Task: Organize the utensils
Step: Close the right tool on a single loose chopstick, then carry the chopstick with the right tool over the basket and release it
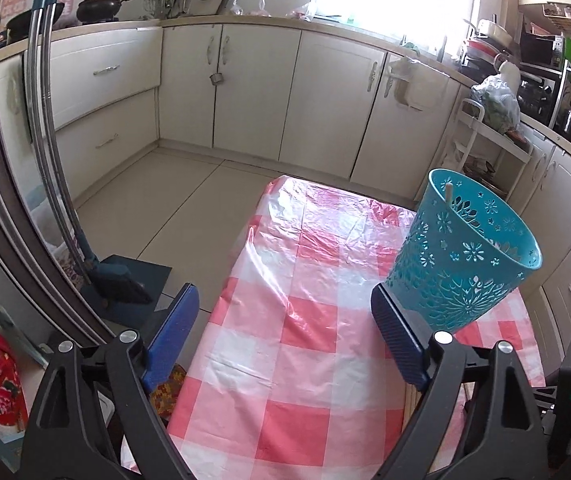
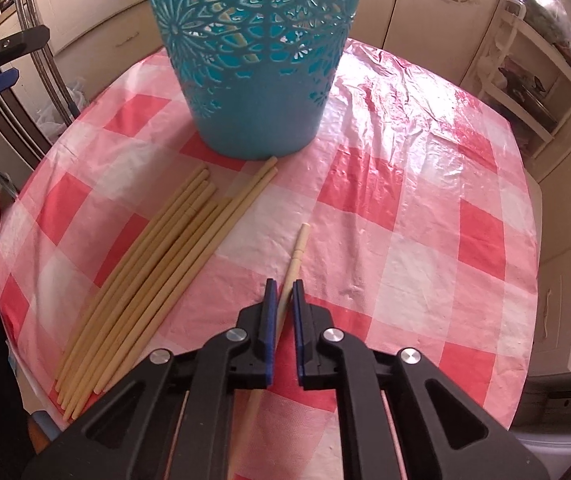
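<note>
A teal perforated basket (image 2: pixel 251 60) stands on the pink-checked tablecloth (image 2: pixel 405 208). In the left wrist view the same basket (image 1: pixel 465 252) sits at the right, with one chopstick tip (image 1: pixel 449 192) leaning inside its rim. Several pale wooden chopsticks (image 2: pixel 157 272) lie in a fanned pile in front of the basket. My right gripper (image 2: pixel 283 286) is shut on a single chopstick (image 2: pixel 297 252) that points toward the basket. My left gripper (image 1: pixel 285 312) is open over the cloth with nothing between its blue fingers; its right finger is just beside the basket's base.
Cream kitchen cabinets (image 1: pixel 253 88) run around the room. A white shelf cart (image 2: pixel 525 80) stands right of the table. A broom and dustpan (image 1: pixel 117 276) lean by the fridge at the left. The table edge (image 1: pixel 221 280) drops to tiled floor.
</note>
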